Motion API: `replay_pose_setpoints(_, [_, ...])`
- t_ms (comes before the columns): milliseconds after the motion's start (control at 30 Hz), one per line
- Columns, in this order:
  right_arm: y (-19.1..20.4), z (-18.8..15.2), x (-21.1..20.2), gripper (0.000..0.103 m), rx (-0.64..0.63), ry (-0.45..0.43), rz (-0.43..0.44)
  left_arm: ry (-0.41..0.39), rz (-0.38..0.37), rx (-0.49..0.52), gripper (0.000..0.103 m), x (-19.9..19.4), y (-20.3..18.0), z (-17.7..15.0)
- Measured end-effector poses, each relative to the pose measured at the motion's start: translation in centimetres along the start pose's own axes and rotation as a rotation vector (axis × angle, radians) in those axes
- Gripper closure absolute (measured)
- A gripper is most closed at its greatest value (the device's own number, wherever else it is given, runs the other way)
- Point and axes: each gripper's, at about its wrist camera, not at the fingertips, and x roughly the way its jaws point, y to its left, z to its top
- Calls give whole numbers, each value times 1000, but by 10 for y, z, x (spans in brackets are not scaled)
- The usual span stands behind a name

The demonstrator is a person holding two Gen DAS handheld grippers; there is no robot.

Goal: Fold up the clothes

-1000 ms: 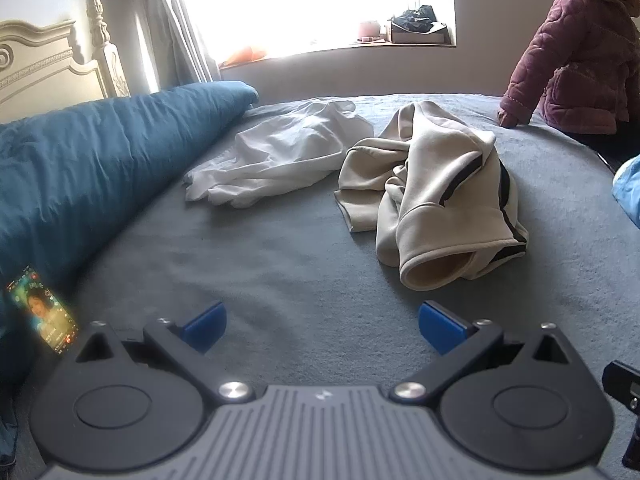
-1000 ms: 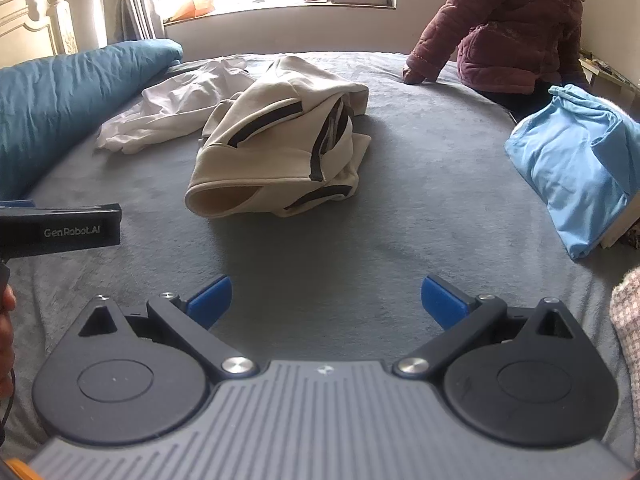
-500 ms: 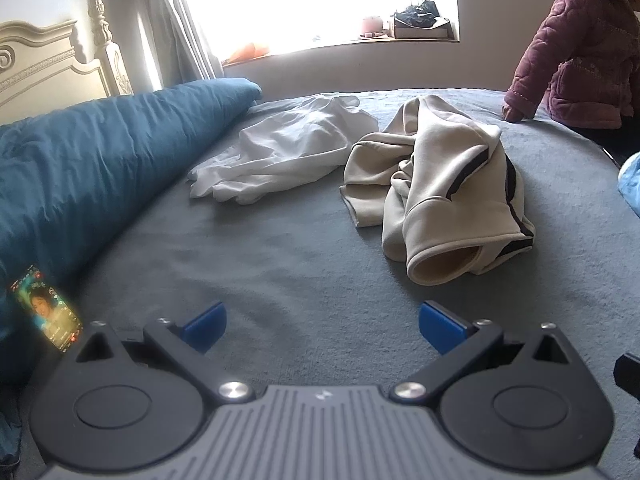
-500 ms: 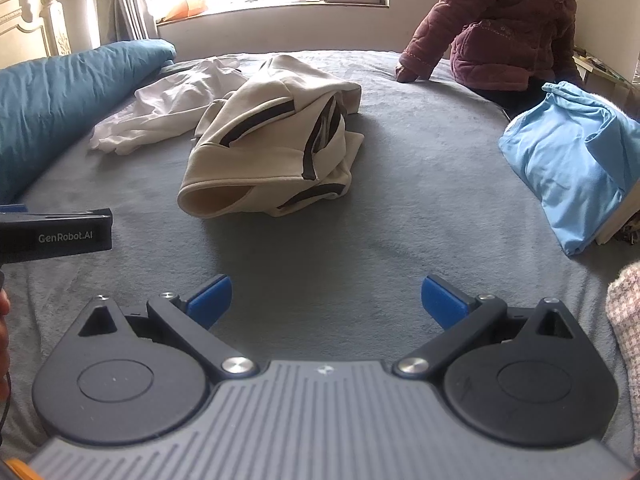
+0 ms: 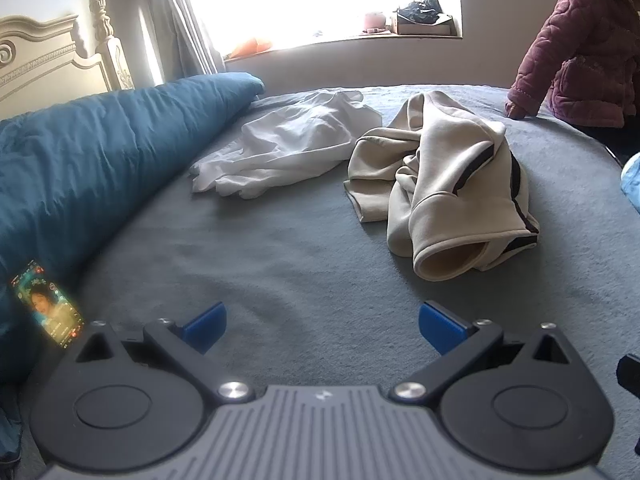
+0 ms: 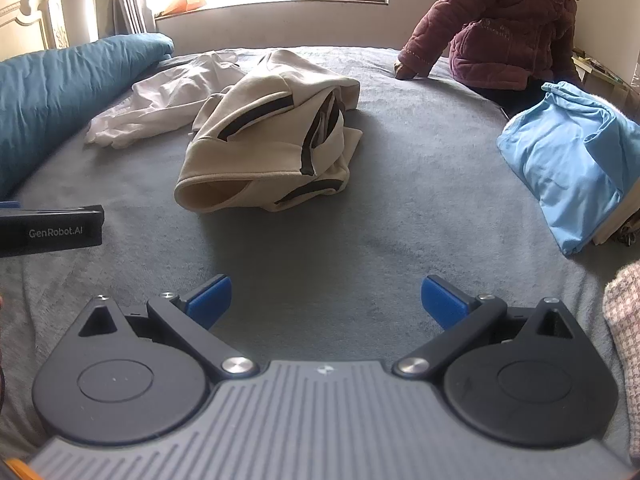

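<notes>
A crumpled beige garment with dark stripes (image 5: 448, 188) lies on the grey bed (image 5: 280, 248); it also shows in the right wrist view (image 6: 272, 148). A crumpled white garment (image 5: 288, 144) lies beyond it to the left, also seen in the right wrist view (image 6: 172, 96). My left gripper (image 5: 322, 326) is open and empty, short of the clothes. My right gripper (image 6: 326, 300) is open and empty, short of the beige garment. The left gripper's body (image 6: 52, 230) shows at the left of the right wrist view.
A blue duvet (image 5: 92, 168) runs along the bed's left side, with a lit phone (image 5: 48, 304) against it. A person in a maroon jacket (image 6: 492, 28) sits at the far right edge. A light blue garment (image 6: 572, 164) lies on the right.
Both grippers have moved a little forward toward the clothes; the beige garment looks slightly nearer. Both jaws stay open.
</notes>
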Motion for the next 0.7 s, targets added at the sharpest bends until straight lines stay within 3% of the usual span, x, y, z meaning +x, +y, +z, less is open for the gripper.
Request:
replay_pose_setpoints(533, [2, -1, -1, 1, 0, -7, -6, -13, -8, -3, 0, -2, 3, -1])
replay_pose_setpoints(700, [1, -1, 0, 1, 4, -9, -3, -25, -92, -29, 0, -1, 7, -3])
